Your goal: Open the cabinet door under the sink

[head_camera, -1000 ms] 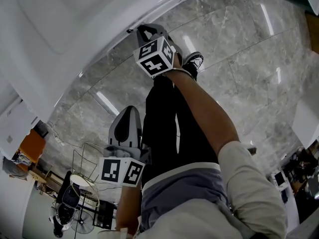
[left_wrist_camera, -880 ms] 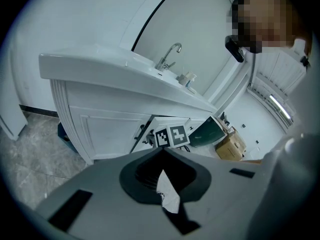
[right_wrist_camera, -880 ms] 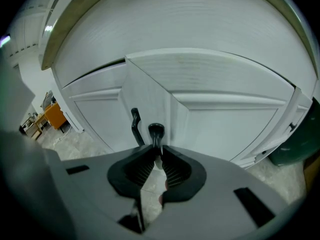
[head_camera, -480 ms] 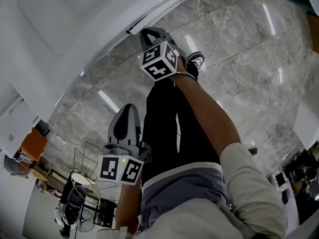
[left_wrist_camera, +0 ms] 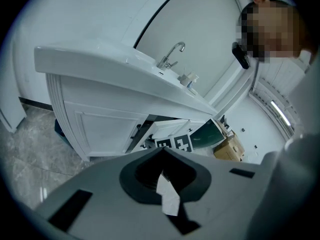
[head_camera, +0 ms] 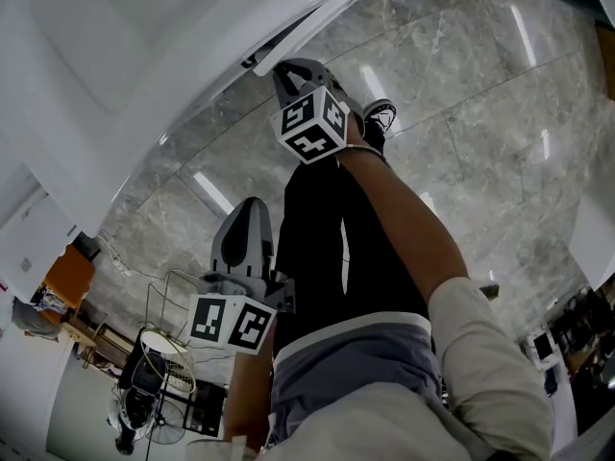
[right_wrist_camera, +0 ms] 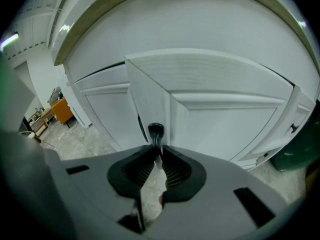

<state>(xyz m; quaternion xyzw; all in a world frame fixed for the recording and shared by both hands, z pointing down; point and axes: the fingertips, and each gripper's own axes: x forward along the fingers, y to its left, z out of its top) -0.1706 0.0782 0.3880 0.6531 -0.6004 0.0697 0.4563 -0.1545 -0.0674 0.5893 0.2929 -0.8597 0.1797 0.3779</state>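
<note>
The white cabinet door point(right_wrist_camera: 150, 96) under the sink stands ajar, its edge swung out toward me. My right gripper point(right_wrist_camera: 156, 154) is shut on the door's black knob point(right_wrist_camera: 155, 130). In the head view the right gripper point(head_camera: 281, 67) reaches to the door's edge point(head_camera: 279, 41) below the white vanity point(head_camera: 144, 56). My left gripper point(head_camera: 250, 214) hangs back by my leg, shut with nothing in it. The left gripper point(left_wrist_camera: 162, 150) view takes in the sink counter point(left_wrist_camera: 115, 71), the faucet point(left_wrist_camera: 172, 54) and the dark gap point(left_wrist_camera: 136, 137) of the ajar door.
A grey marble floor point(head_camera: 480, 142) spreads around my legs and shoe point(head_camera: 373, 121). A green bin point(left_wrist_camera: 207, 136) and a cardboard box point(left_wrist_camera: 227, 148) stand to the right of the vanity. A wire fan point(head_camera: 159, 368) and an orange object point(head_camera: 60, 281) sit at the lower left.
My right gripper has drawn a little away from the vanity with the knob, and the door's gap has widened. The left gripper has barely moved.
</note>
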